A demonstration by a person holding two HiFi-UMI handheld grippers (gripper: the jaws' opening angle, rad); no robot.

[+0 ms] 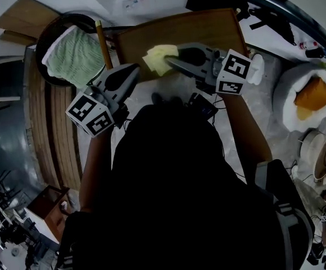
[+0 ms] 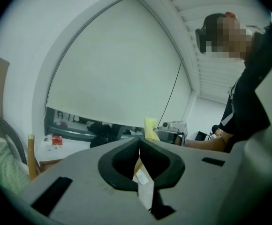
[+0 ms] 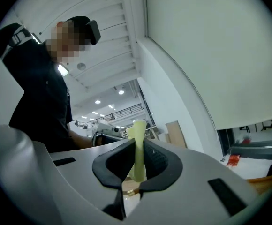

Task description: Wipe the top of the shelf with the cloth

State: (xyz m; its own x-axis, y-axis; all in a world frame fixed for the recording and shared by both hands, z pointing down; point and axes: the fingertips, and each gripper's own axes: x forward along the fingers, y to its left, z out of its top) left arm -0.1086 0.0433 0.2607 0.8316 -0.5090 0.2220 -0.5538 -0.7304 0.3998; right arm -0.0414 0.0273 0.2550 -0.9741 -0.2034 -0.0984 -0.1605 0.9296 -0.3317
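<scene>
Left tongs (image 1: 135,68): closed, the two jaws meeting at their tips with nothing gripped between them; held at the left of the shelf's near edge, tips pointing toward the cloth.
Right tongs (image 1: 166,60): closed on the cloth, a fold of which stands up between the dark jaw pads in the right gripper view.
Cloth (image 1: 159,58): pale yellow and crumpled, seen over the near left part of the shelf top, between the tips of the two tongs; whether it rests on the wood cannot be told.
Shelf top (image 1: 199,30): a brown wooden panel straight ahead of the person, its surface bare apart from the cloth and the right tongs over it.
Marker cubes: one on the left tongs (image 1: 90,115), low and to the left; one on the right tongs (image 1: 234,72), beside the shelf's right edge.
Basket (image 1: 67,20): dark and round, left of the shelf, holding pale green fabric (image 1: 76,52).
Wooden stick (image 1: 103,44): leaning between the basket and the shelf's left edge.
Person (image 1: 174,196): dark clothing fills the lower middle of the head view, both forearms reaching forward to the tongs.
Background in the gripper views: a white wall and a large pale blind.
</scene>
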